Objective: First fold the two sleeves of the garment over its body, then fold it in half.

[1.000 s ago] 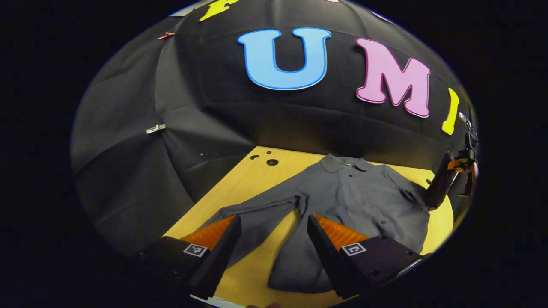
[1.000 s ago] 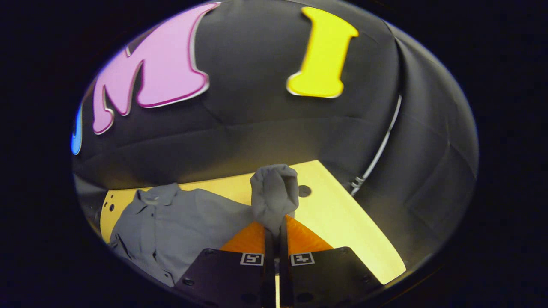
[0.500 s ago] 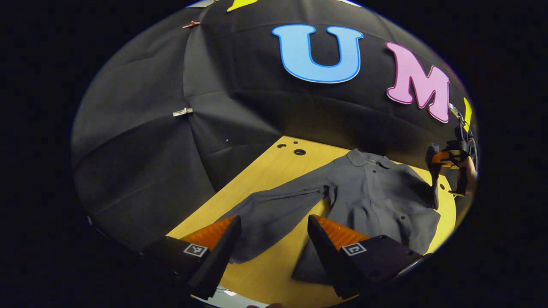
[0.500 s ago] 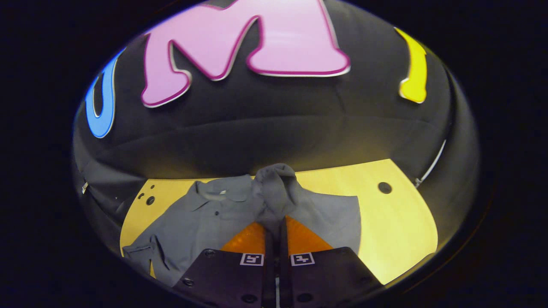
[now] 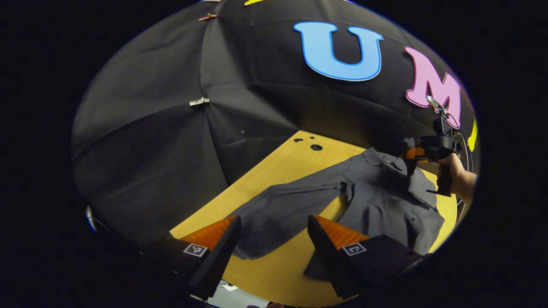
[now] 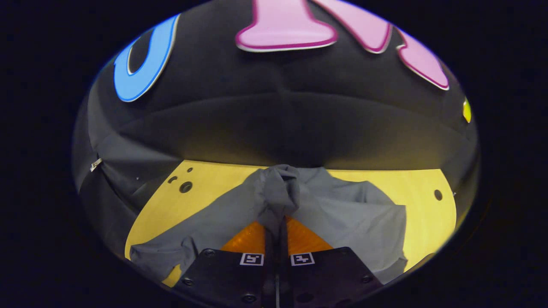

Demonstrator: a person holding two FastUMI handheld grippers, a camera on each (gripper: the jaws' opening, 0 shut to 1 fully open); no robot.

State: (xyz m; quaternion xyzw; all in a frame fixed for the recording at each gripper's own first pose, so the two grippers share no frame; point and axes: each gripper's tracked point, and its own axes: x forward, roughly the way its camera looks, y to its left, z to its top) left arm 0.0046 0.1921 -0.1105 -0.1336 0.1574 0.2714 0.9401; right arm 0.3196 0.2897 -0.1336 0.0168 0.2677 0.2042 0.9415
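Pinching right sleeve (image 6: 278,192) at frame centre, right gripper (image 6: 275,229) clamps it for fold over shirt (image 5: 385,201); left gripper (image 5: 274,233) gapes, empty, lower frame, above left sleeve (image 5: 278,209)

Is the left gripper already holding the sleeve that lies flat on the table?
No, the left gripper has its jaws wide apart above the flat sleeve on the table, gripping nothing.

A recording booth: black cloth walls (image 5: 171,128) clipped together around a bare wooden table (image 5: 278,167).
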